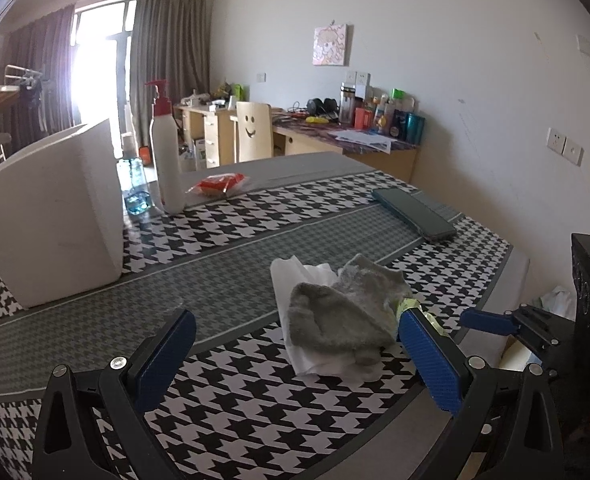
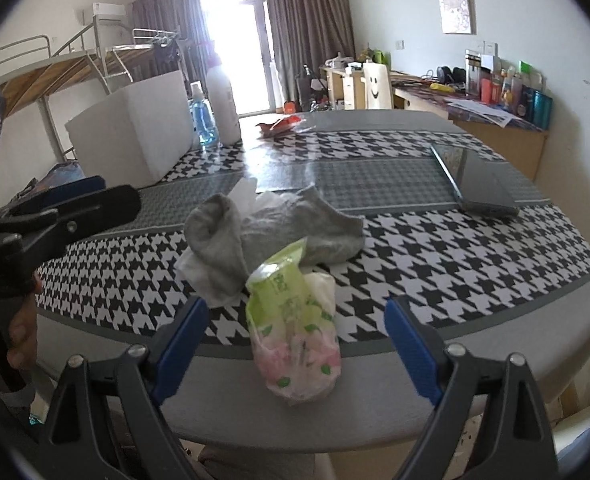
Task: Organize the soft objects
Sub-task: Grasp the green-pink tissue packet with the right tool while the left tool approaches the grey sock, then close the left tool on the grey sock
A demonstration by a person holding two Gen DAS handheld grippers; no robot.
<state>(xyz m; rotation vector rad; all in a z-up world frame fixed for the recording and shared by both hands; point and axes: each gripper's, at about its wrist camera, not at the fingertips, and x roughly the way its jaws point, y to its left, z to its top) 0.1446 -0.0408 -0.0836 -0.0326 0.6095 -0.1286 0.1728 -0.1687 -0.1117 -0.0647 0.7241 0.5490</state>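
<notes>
between the right jaws: tissue pack (image 2: 295,336) on the tabletop (image 2: 475,272) edge, untouched
right gripper (image 2: 295,344): wide open, empty
left gripper (image 1: 295,360): wide open, empty; grey socks (image 1: 335,320) on white tissue (image 1: 291,276) just ahead
step: approach, probably for a first pick
next: lower, close on the pack
containers: white box (image 1: 55,208) beyond the left jaws, contents hidden
</notes>
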